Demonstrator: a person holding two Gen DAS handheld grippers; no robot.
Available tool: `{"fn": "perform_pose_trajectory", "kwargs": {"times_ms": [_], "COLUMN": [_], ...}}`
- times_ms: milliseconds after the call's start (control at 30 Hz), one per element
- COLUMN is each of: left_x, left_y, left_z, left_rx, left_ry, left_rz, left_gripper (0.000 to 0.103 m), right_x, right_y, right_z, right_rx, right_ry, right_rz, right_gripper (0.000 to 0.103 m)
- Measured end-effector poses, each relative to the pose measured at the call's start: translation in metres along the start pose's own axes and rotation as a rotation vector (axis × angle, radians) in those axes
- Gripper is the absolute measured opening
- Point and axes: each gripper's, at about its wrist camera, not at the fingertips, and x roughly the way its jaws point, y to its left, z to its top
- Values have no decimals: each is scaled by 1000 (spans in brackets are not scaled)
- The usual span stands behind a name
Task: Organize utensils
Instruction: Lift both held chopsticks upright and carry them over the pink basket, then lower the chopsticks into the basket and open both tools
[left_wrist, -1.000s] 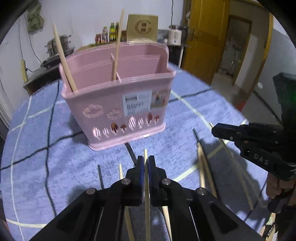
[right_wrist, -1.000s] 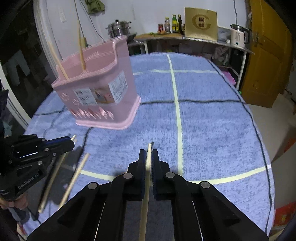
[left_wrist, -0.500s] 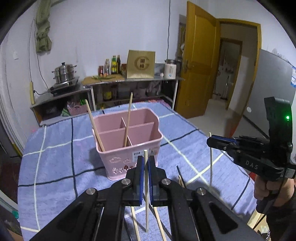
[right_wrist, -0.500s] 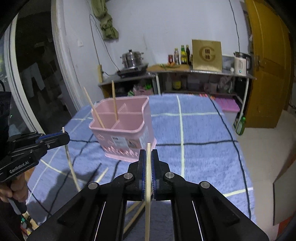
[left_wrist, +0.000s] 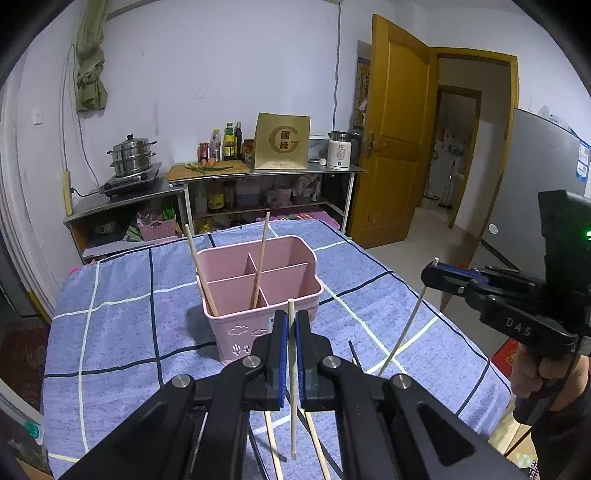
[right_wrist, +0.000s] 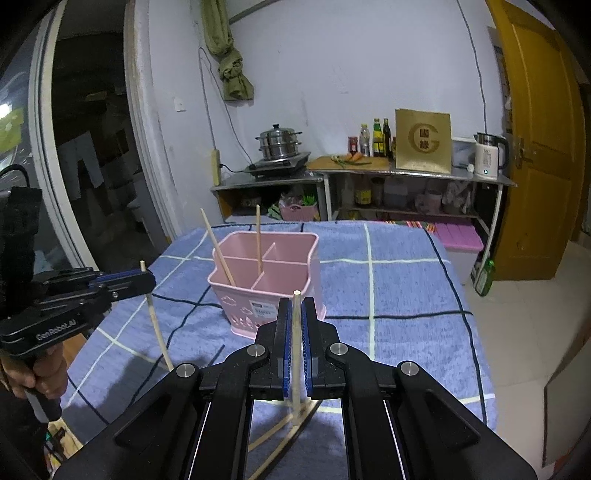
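Pink plastic utensil basket (left_wrist: 258, 291) sits centre frame in left wrist view, on blue checked cloth (left_wrist: 122, 325) over the counter. Basket split into compartments; two wooden chopsticks (left_wrist: 260, 258) stand tilted inside, one at the left wall, one by the centre divider. Left gripper (left_wrist: 291, 354), bottom centre, clenched on a wooden chopstick (left_wrist: 292, 387) held near upright, tip poking above the pads, lower end hanging free above cloth. More loose chopsticks (left_wrist: 317, 446) lie on cloth at bottom of frame, partly hidden by the gripper body. Right gripper (left_wrist: 430, 275) at right edge, held by a hand (left_wrist: 535, 373), clenched on another stick (left_wrist: 402, 332) that slants down-left.

Right wrist view: same basket (right_wrist: 266, 280) centre, slightly left, label facing cam. Both sticks inside (right_wrist: 258, 236) visible, upper left of basket. Right gripper (right_wrist: 295, 343) bottom centre, pads clamped on upright chopstick (right_wrist: 295, 332), tip just above the pads. Left gripper (right_wrist: 146, 280) at left edge w/ its chopstick (right_wrist: 157, 328) hanging down toward cloth (right_wrist: 406, 295); hand (right_wrist: 37, 376) on handle lower left. Loose sticks (right_wrist: 280, 428) on cloth, bottom centre. Both held sticks are clear of basket, nearer cam than it.
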Motion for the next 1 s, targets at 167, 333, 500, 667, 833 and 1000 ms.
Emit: {"fn": "perform_pose_trajectory", "kwargs": {"times_ms": [167, 333, 500, 667, 833, 1000], "left_x": [0, -5, -13, -16, -8, 7], "left_y": [5, 16, 32, 47, 60, 66], "left_z": [9, 31, 60, 91, 116, 131], "left_rx": [-4, -23, -54, -68, -85, -71], "left_ry": [-2, -30, -80, -138, -178, -203], "left_rz": [14, 31, 36, 52, 63, 74], "left_gripper": [4, 4, 4, 4, 4, 4], "right_x": [-1, 1, 6, 14, 29, 45], "right_y": [6, 17, 26, 34, 36, 33], "right_z": [10, 27, 49, 71, 87, 101], "right_rx": [-8, -23, -24, -27, -11, 10], "right_ry": [-22, -55, -100, -143, -166, -179], "right_rz": [21, 49, 90, 108, 118, 128], "right_gripper": [5, 5, 5, 5, 5, 5]}}
